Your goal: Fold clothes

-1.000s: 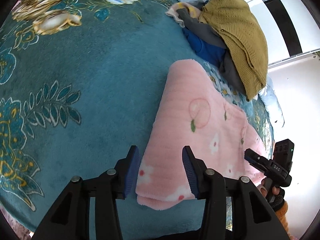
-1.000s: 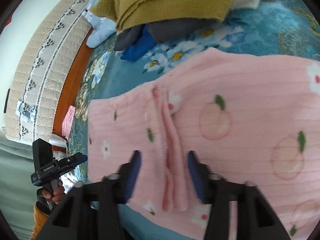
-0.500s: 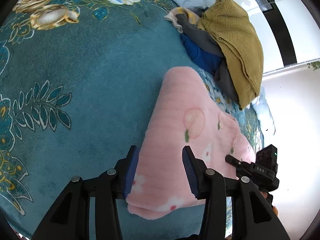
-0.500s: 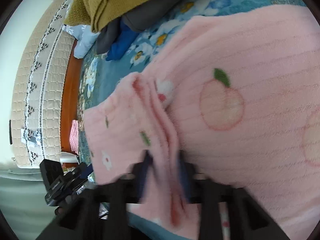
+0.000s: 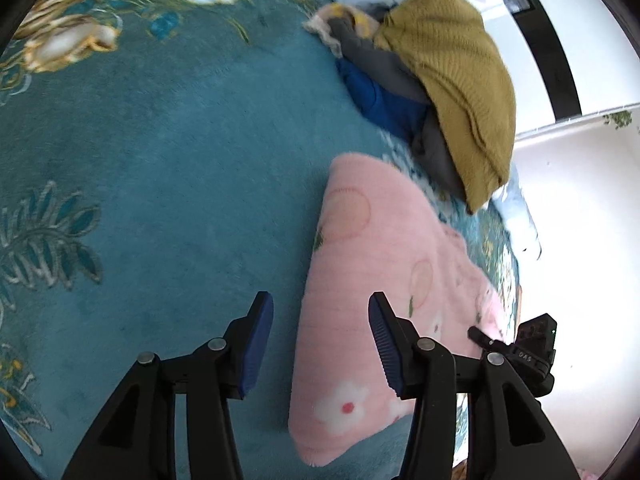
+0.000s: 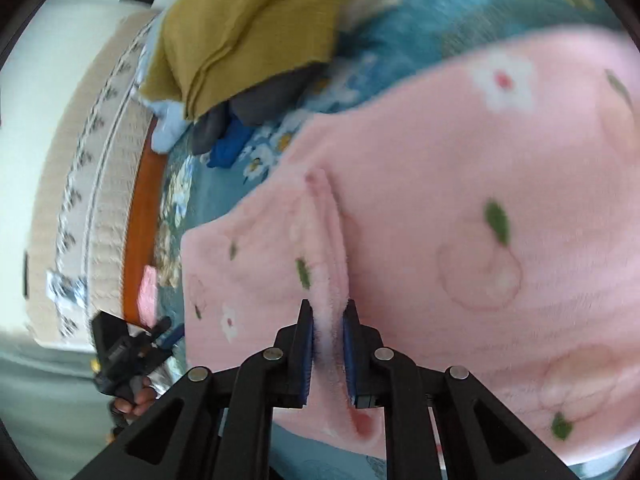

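Pinching a raised ridge of the pink fleece garment (image 6: 460, 216), my right gripper (image 6: 327, 350) has its fingers (image 6: 306, 344) drawn narrow on the fabric, a hold I judge is meant to lift that pleat and carry it over for a fold. The garment lies spread on the teal floral bedspread (image 5: 168, 168), just beside the pile of clothes topped by a mustard knit sweater (image 5: 452, 92). My left gripper (image 5: 320, 344) hovers over the garment's near edge with fingers (image 5: 258, 344) wide, holding nothing, probably waiting to pin or take that edge. A second ago the right fingers stood apart around the ridge; half a second ago they were closing; now they grip it.
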The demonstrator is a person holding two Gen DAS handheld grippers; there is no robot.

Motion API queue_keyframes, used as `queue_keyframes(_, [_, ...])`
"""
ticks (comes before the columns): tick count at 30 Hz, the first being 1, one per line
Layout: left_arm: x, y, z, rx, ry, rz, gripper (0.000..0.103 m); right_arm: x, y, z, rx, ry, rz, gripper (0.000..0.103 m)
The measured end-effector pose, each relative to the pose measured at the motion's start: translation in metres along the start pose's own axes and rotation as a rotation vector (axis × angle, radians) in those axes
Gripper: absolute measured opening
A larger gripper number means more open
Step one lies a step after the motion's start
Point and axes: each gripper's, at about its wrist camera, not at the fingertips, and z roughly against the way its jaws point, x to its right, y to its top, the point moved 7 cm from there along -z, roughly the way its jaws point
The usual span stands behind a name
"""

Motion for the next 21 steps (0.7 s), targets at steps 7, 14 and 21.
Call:
queue_keyframes(7, [0.008, 0.002, -0.027, -0.082, -0.056, -0.047, 0.059, -0.012, 0.003, 0.012, 0.034, 0.007, 0.047, 0.014])
queue_keyframes(14, [0.016, 0.001, -0.048, -0.125, -0.077, -0.075, 0.057, -0.002, -0.002, 0.009, 0.019, -0.046, 0.016, 0.014])
queue_keyframes(21, [0.025, 0.012, -0.053, -0.137, 0.039, -0.116, 0.015, 0.004, -0.006, 0.002, 0.006, -0.076, -0.026, 0.014])
